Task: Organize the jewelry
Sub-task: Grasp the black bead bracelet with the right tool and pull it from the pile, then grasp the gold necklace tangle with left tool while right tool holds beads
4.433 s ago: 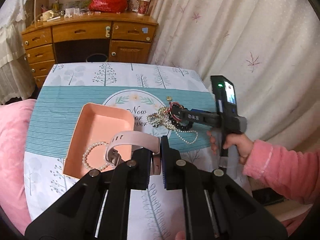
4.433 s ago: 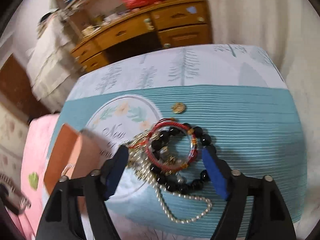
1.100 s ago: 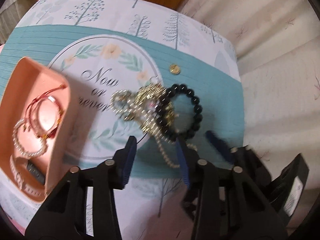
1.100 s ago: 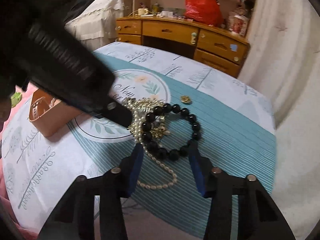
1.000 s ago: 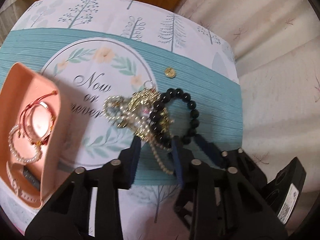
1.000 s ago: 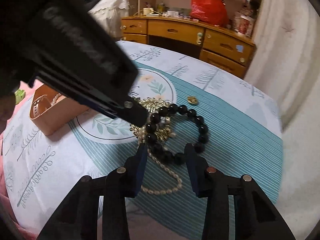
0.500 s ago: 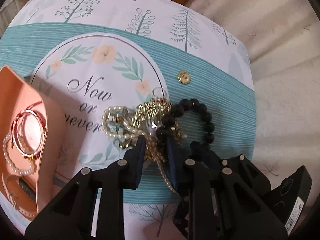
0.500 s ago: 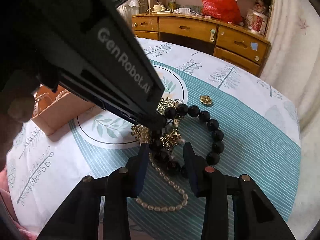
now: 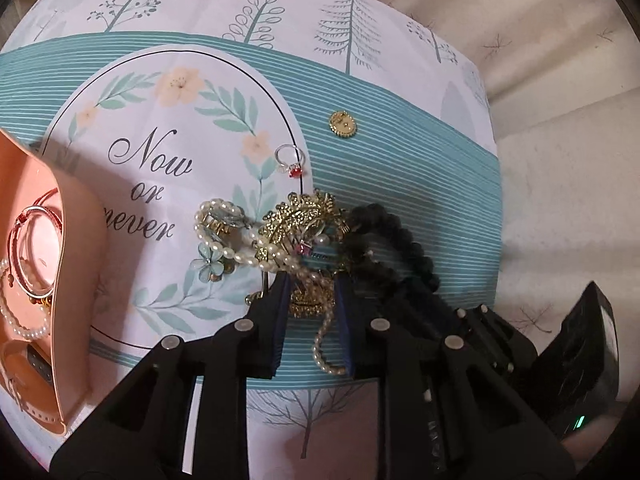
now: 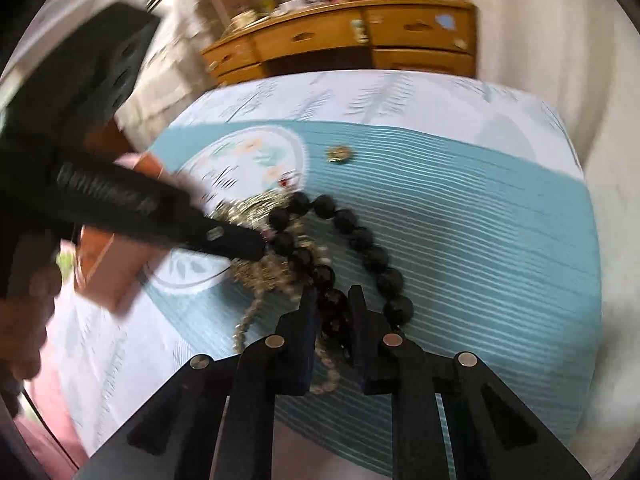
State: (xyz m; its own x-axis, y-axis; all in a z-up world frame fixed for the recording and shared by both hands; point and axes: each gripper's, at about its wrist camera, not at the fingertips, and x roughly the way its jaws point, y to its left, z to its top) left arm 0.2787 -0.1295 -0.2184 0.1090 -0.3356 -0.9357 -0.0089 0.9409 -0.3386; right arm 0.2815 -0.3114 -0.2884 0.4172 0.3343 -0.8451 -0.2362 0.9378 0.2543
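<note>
Tablecloth (image 9: 400,128) bears tangled jewelry (image 9: 296,224); left claw (image 9: 308,284) pinches its gold chain, right claw (image 10: 334,308) closing on black beads (image 10: 360,236).

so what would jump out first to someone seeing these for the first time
The tangled heap of jewelry in the middle of the teal-striped tablecloth, with both grippers nosed into it. The left gripper straddles the gold chain and pearl strand; the right gripper is closing on the black bead bracelet. At the left edge, the pink tray already holds bracelets.
</note>
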